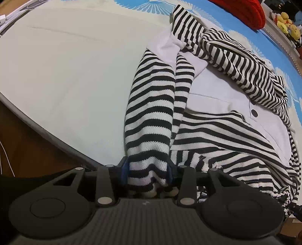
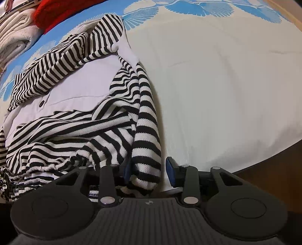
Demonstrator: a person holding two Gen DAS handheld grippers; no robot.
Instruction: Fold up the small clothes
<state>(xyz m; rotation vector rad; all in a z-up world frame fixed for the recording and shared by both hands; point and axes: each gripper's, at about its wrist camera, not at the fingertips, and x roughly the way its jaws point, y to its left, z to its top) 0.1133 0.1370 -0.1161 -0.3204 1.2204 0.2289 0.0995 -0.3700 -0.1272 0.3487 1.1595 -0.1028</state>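
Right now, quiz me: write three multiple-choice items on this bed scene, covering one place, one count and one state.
1. Where does the red knitted fabric lie?
A. Beyond the black-and-white striped knit garment, at the far edge
B. Between the right gripper's fingers
C. On the garment's plain white front panel

2. How many round black buttons show on the plain white front panel?
A. None
B. One
C. Three

3. How does the right gripper stand?
A. Shut flat with nothing in it
B. Open, with a striped sleeve end between its fingers
C. Open over bare sheet

Key:
1 A: the red shows only past the stripes.
2 B: a single button is visible.
3 B: the striped sleeve end lies between the jaws, with a clear gap beside one blue finger pad.
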